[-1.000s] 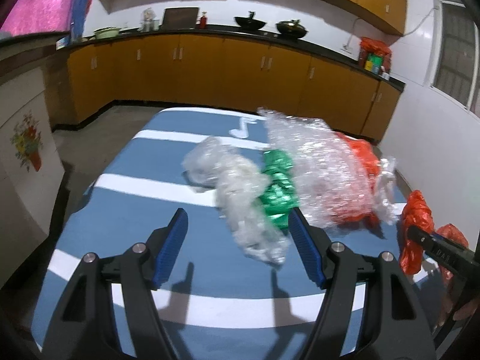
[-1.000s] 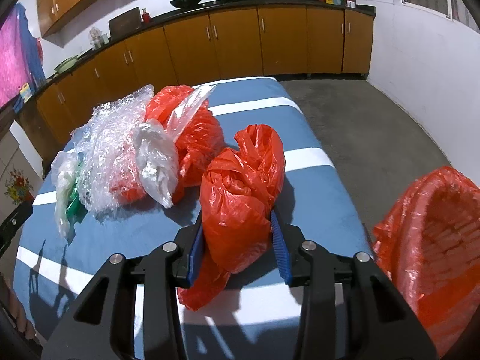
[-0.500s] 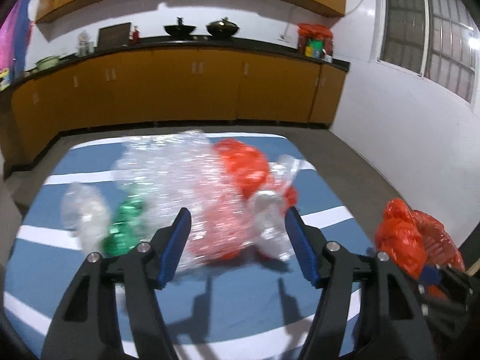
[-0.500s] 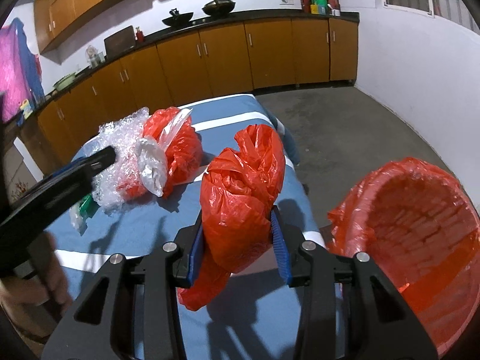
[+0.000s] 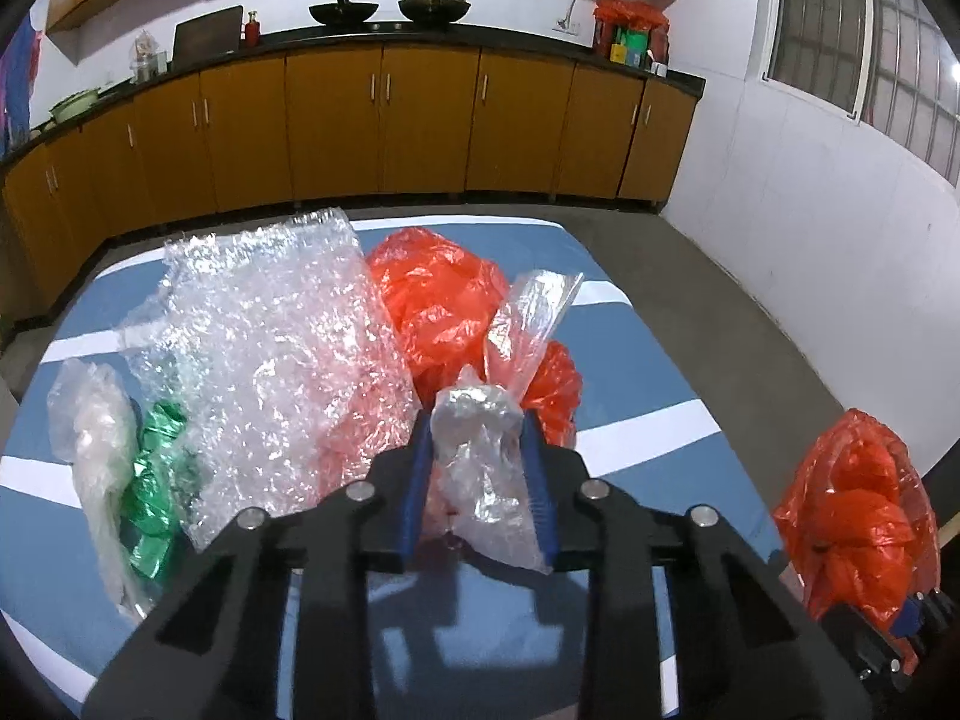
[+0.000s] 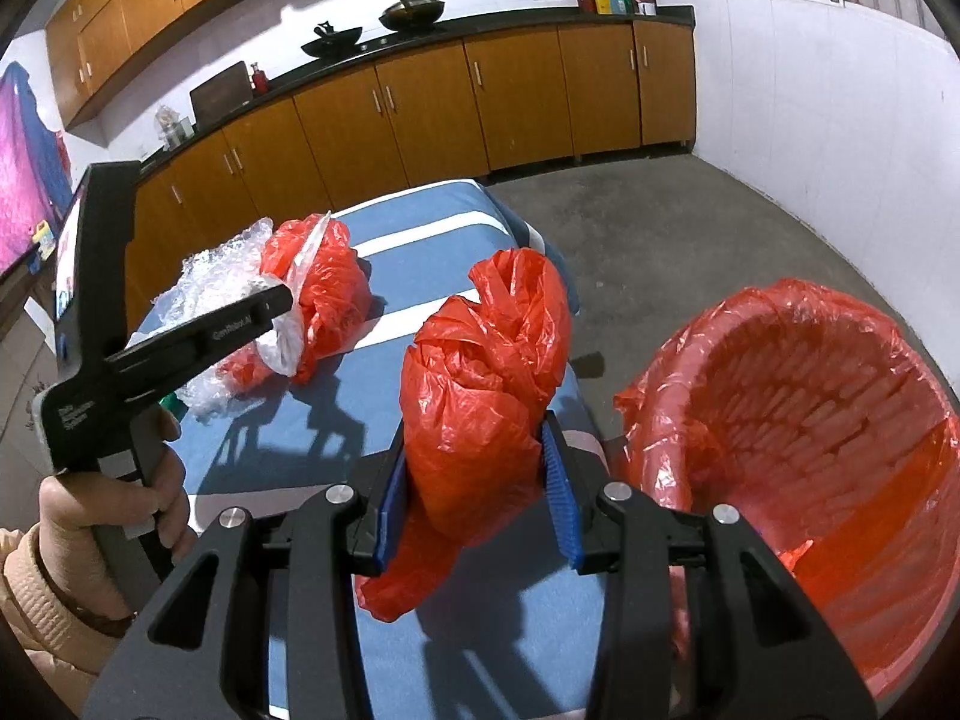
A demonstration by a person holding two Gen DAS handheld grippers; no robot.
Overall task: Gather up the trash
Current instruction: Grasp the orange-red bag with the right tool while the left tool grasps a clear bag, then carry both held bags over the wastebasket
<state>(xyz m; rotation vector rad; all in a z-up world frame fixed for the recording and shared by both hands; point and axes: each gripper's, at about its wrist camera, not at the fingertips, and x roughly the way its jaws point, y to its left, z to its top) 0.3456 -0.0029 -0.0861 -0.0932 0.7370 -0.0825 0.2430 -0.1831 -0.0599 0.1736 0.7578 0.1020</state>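
My left gripper (image 5: 477,480) is shut on a clear plastic bag (image 5: 486,468) at the near side of the trash pile on the blue striped table (image 5: 630,372). The pile holds bubble wrap (image 5: 270,360), a red bag (image 5: 438,300), a green wrapper (image 5: 150,480) and another clear bag (image 5: 90,438). My right gripper (image 6: 480,492) is shut on a crumpled red plastic bag (image 6: 486,384), held above the table's right end beside the red-lined bin (image 6: 810,438). The left gripper also shows in the right wrist view (image 6: 273,306).
Orange cabinets (image 5: 384,120) with a black counter run along the back wall. Bare concrete floor (image 6: 690,222) lies right of the table. The bin stands on the floor off the table's right edge.
My left gripper has moved in and closed on the clear plastic bag. My right gripper has carried the red bag to the right, closer to the bin.
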